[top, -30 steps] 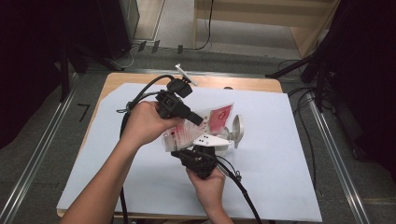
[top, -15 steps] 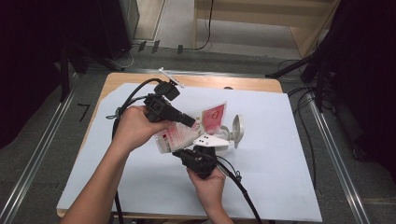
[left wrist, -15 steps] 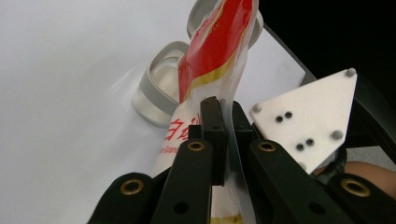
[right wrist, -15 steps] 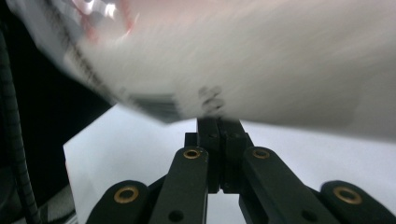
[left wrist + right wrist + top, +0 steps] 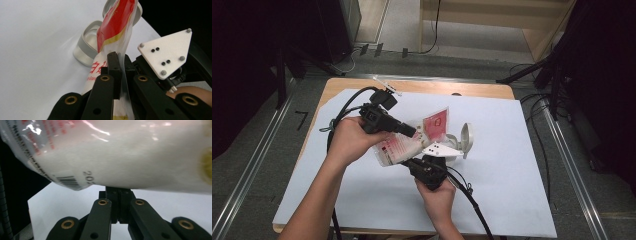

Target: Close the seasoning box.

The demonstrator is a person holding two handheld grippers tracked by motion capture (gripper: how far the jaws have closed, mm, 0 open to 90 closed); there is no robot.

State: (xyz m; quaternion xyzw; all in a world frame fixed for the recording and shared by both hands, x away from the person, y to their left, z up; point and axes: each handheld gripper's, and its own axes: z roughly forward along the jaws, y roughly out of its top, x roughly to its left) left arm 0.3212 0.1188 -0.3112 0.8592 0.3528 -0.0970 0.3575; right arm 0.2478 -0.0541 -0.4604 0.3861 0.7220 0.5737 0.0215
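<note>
High view: the left gripper (image 5: 412, 132) has drawn the bag (image 5: 412, 142) slightly leftward, mid-table beside the glass jar (image 5: 464, 140). Left gripper view: jaws clamp its edge. Right gripper view: the right gripper (image 5: 117, 195), shut, pinches the bag's bottom, readying pouring.

Both claws matte black: left claw (image 5: 409, 131), right claw (image 5: 412, 165). Brass-coloured pivot bushings on the linkage arms. Grey triangular plate (image 5: 167, 51), silver screws at corners, black holes mid-plate. Black cables trail off both. Forearms bare, no sleeves.

Left gripper (image 5: 412, 132) held level, jaws clamped shut; right gripper (image 5: 409, 163) raised below, jaws pinched closed.
</note>
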